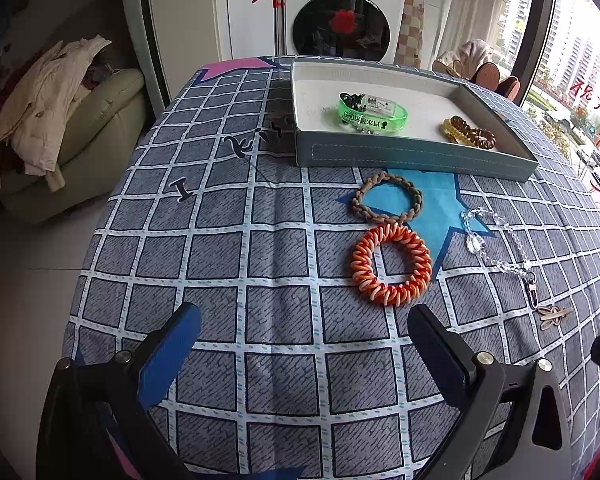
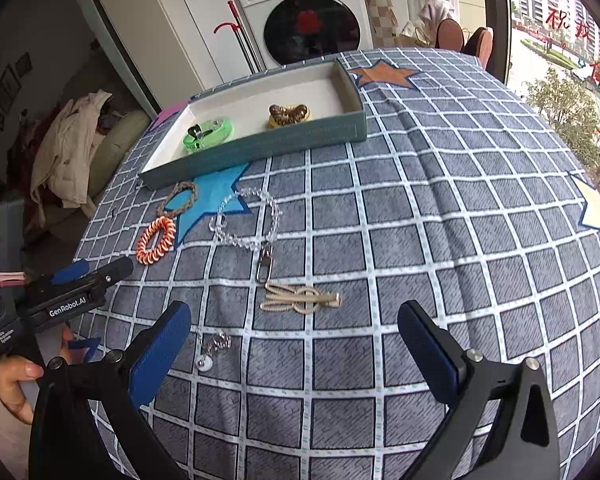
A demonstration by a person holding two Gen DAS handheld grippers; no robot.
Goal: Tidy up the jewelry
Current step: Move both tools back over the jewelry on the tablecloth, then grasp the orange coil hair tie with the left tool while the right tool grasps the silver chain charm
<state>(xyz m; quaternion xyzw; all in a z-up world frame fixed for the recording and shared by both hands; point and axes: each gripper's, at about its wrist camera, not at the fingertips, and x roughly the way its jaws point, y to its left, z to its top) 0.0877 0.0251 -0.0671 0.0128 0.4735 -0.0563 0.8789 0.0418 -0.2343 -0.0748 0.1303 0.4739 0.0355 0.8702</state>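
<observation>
Only R wrist view shows small pendant [image 2: 209, 354], hair clip [image 2: 300, 300].

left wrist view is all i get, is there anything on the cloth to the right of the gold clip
Observer: Yes. A small silver chain with a round white pendant lies nearer than the gold hair clip, beside the right gripper; your view misses it.
Operator: is the right gripper holding anything
Observer: No. It is open and empty above the checked cloth.
Operator: how does the left gripper look from there
Observer: The left gripper hovers just in front of the orange coil bracelet, not touching it.
</observation>
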